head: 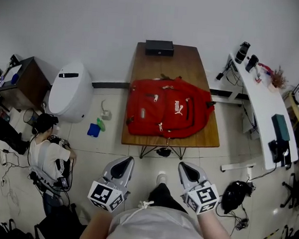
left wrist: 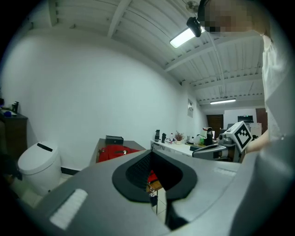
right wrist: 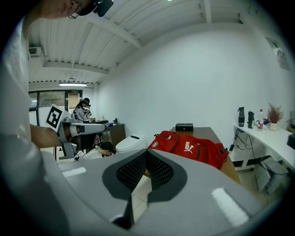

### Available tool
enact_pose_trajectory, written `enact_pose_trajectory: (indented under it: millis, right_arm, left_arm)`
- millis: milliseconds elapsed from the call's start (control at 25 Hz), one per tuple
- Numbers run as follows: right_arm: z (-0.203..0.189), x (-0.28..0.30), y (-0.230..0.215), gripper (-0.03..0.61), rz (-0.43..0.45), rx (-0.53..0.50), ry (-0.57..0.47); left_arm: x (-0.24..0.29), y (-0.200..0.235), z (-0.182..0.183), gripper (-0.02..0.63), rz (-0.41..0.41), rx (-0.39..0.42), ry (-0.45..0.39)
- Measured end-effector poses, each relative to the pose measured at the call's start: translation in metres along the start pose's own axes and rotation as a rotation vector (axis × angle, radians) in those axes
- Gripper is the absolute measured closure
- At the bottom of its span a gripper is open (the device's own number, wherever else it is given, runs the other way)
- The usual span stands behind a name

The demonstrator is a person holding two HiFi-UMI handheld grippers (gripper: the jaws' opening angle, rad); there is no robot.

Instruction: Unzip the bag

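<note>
A red backpack lies flat on the brown wooden table, its white logo up and its zip pulls visible. It also shows in the left gripper view, as the backpack, and in the right gripper view, as the backpack. My left gripper and right gripper hang close to my body, well short of the table's near edge. Both are shut and hold nothing. Through each camera, the left gripper and the right gripper show their jaws pressed together.
A black box sits at the table's far end. A white rounded unit and a dark cabinet stand to the left, with a person seated on the floor. A white desk runs along the right; a black bag lies nearby.
</note>
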State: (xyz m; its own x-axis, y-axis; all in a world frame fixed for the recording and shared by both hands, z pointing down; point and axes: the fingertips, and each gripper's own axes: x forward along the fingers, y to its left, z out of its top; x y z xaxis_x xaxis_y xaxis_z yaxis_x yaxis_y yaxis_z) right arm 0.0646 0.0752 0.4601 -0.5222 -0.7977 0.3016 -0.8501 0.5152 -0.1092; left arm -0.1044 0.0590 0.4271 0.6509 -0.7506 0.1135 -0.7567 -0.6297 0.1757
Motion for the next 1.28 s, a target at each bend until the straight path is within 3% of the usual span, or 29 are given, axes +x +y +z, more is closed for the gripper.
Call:
enact_pose_trajectory:
  millis: [280, 480, 640, 800, 920, 1280]
  right_arm:
    - [0.033, 0.061, -0.089, 0.574, 0.085, -0.021, 0.004]
    - [0.047, 0.101, -0.123, 0.574, 0.142, -0.054, 0.023]
    - [0.047, 0.126, -0.129, 0.574, 0.172, -0.037, 0.053]
    - [0.045, 0.145, -0.128, 0.574, 0.209, -0.018, 0.095]
    - [0.038, 0.157, -0.115, 0.575, 0.283, -0.004, 0.15]
    - [-0.045, 0.21, -0.1, 0.531, 0.36, 0.096, 0.395]
  left_arm:
    - [0.095, 0.031, 0.015, 0.607, 0.075, 0.007, -0.008]
    - [0.142, 0.043, 0.016, 0.607, 0.091, 0.004, -0.004]
    - [0.164, 0.048, 0.027, 0.607, 0.059, 0.079, 0.005]
    - [0.181, 0.062, 0.026, 0.607, 0.051, 0.058, 0.018]
    - [0.19, 0.076, 0.021, 0.607, 0.06, 0.049, 0.046]
    - [0.231, 0.105, -0.047, 0.607, -0.018, 0.001, 0.217]
